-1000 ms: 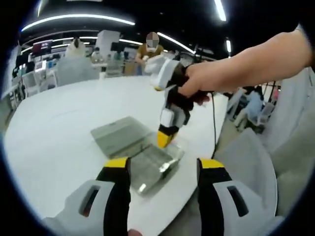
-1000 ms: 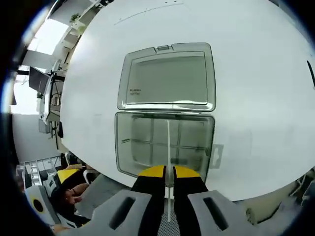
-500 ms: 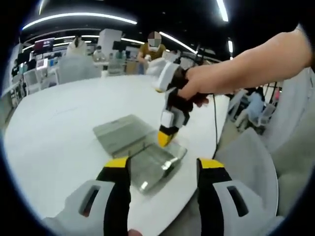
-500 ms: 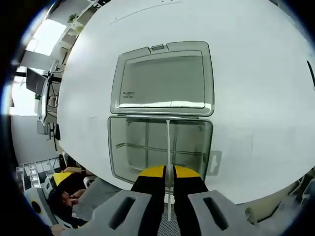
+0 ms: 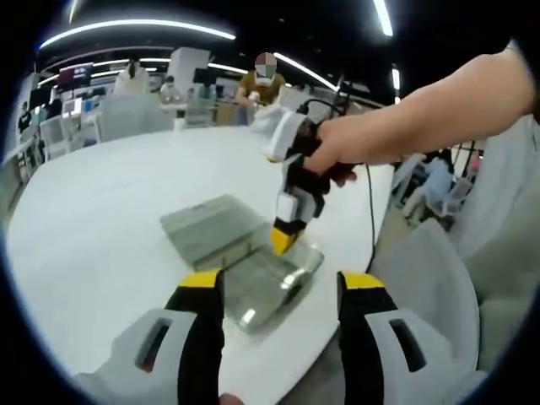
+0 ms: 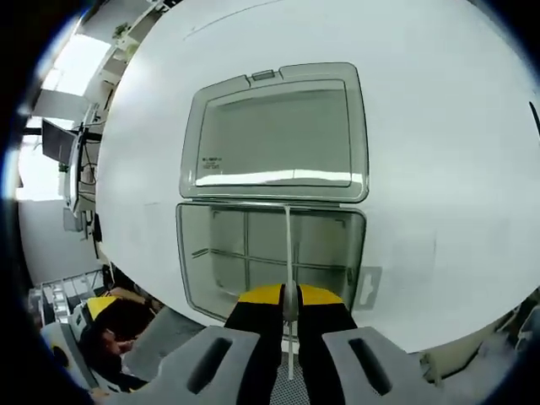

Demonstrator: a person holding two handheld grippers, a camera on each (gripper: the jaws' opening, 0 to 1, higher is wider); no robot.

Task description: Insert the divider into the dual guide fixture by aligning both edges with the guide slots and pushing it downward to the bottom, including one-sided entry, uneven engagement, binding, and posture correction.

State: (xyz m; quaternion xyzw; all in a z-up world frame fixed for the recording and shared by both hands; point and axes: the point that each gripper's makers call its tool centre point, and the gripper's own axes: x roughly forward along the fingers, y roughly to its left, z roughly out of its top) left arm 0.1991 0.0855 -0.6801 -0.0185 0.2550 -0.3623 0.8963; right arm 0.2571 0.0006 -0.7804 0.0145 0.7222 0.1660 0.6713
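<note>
Right gripper (image 6: 288,297) clamped on thin white plastic divider (image 6: 288,253), centre frame, edge-on over clear plastic compartment box (image 6: 270,253) with hinged lid open. Left gripper (image 5: 280,287) jaws apart, idle, lower frame. Advice: keep divider vertical, seat both ends in slots evenly, press straight down.

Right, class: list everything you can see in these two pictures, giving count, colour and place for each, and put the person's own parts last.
Box: one, clear grey, open on the table, compartments inside.
Lid: one, clear grey, lying flat behind the box.
Divider: one, pale thin strip, upright over the box.
Table: one, white, round.
Right hand-held gripper: one, yellow-tipped, shut on the divider.
Left hand-held gripper: one, yellow-tipped, open, near the box.
Hand: one, holding the right hand-held gripper.
</note>
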